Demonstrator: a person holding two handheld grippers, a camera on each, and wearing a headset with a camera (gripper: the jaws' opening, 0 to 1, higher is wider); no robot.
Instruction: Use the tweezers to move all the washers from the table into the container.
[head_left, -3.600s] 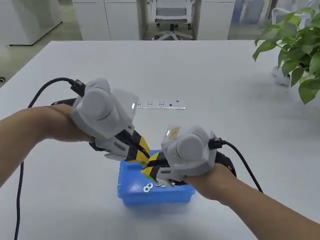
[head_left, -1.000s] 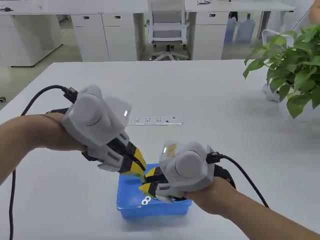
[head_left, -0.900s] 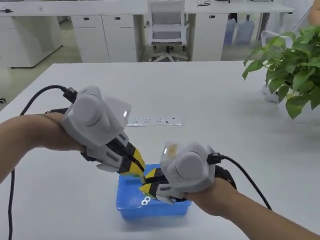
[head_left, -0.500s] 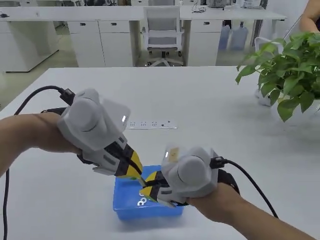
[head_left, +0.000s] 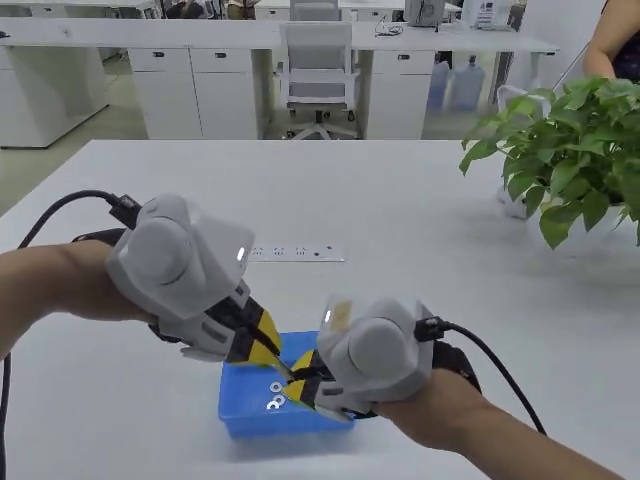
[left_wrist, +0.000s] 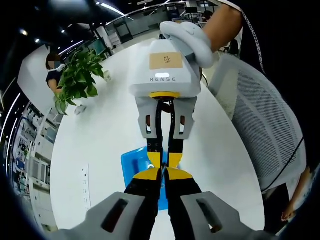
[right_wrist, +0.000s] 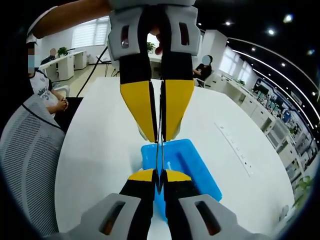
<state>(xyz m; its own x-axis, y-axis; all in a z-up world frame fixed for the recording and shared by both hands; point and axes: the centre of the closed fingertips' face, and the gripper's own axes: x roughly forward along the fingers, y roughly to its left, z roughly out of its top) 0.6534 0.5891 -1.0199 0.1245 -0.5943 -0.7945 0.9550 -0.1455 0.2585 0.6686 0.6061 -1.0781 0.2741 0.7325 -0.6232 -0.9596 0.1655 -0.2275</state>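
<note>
A blue container (head_left: 243, 421) sits on the white table, with a few washers (head_left: 274, 396) lying inside it. My left gripper (head_left: 262, 352) and right gripper (head_left: 303, 386) meet tip to tip just above it. Thin metal tweezers (right_wrist: 159, 150) run between them. The left gripper (right_wrist: 159, 136) is shut on one end and the right gripper (right_wrist: 159, 178) on the other. In the left gripper view, my left gripper (left_wrist: 164, 173) faces the right gripper (left_wrist: 164, 156), with the container (left_wrist: 133, 163) below them.
A white power strip (head_left: 293, 253) lies on the table beyond the grippers. A potted plant (head_left: 565, 150) stands at the far right. Cables trail from both grippers. Office chairs, cabinets and people are past the table edges.
The head camera has tilted up, so the scene sits lower in the picture. Both grippers have stayed tip to tip over the container, a little lower toward it.
</note>
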